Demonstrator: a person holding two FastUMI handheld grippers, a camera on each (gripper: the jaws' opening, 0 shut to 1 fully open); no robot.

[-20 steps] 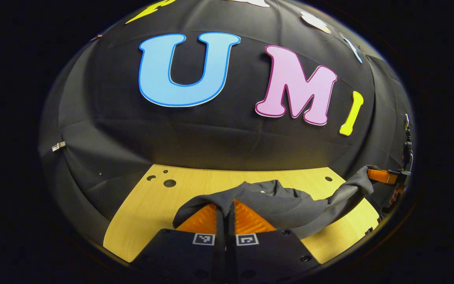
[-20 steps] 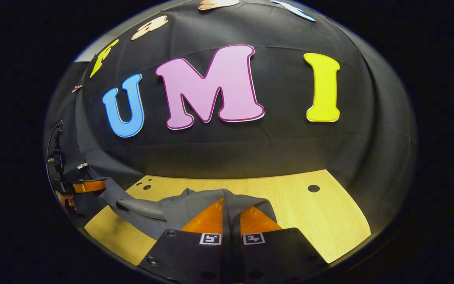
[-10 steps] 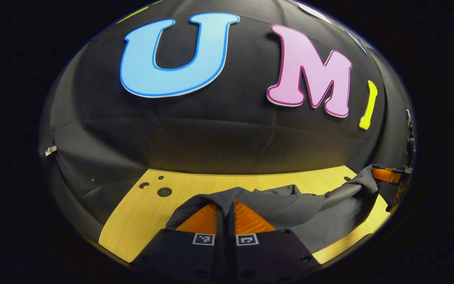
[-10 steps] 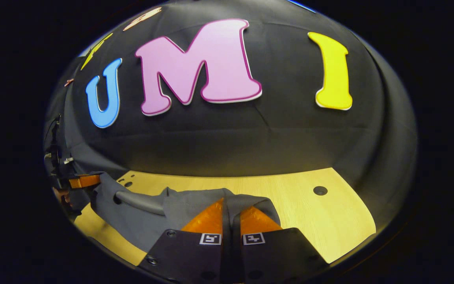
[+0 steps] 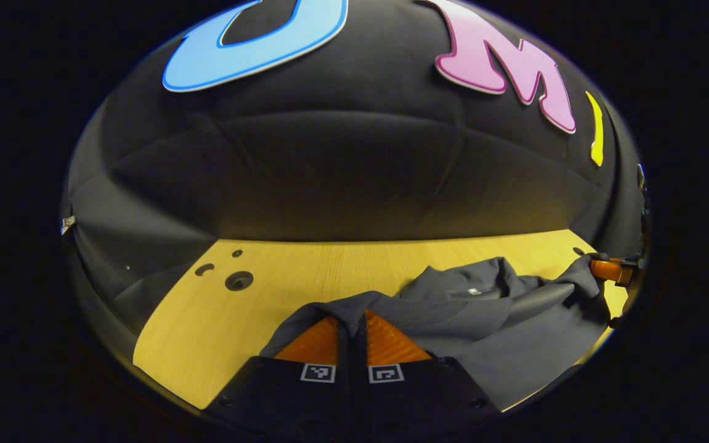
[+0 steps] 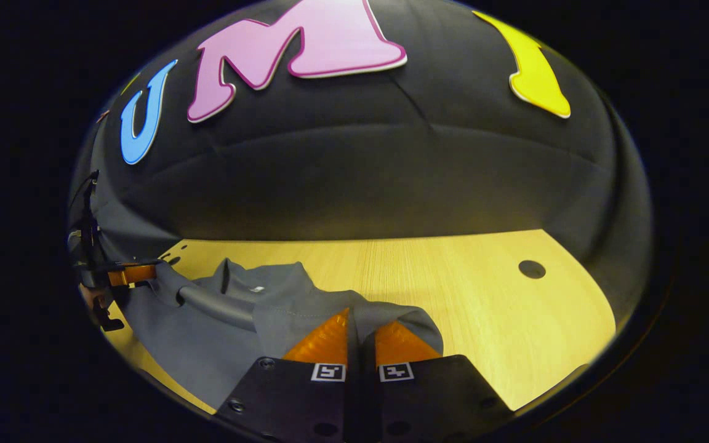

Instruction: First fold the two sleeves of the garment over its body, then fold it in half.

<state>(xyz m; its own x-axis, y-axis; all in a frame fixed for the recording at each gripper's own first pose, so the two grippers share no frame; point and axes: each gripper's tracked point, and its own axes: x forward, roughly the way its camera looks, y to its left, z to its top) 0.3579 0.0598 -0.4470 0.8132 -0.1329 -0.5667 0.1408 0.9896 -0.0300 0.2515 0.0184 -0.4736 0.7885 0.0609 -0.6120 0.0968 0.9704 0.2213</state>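
A dark grey garment (image 5: 490, 320) lies partly on the wooden table (image 5: 207, 320), stretched between the two grippers. My left gripper (image 5: 351, 323) is shut on one edge of the cloth, which drapes over its orange fingers (image 5: 314, 341). In the right gripper view the same garment (image 6: 231, 314) spreads to the left, and my right gripper (image 6: 360, 320) is shut on its near edge. Each view shows the other gripper far off at the rim, the right gripper (image 5: 610, 269) and the left gripper (image 6: 130, 274), also pinching the cloth. A collar with a small white tag (image 6: 257, 288) faces up.
The table's light wood top has round holes at its far left (image 5: 239, 280) and far right (image 6: 531, 269). The black cloth wall stands close behind the table's far edge. Bare wood lies right of the garment in the right gripper view.
Both grippers have moved forward and down toward the table, carrying the garment. The cloth, earlier hanging between them, now rests lower and flatter on the wood.
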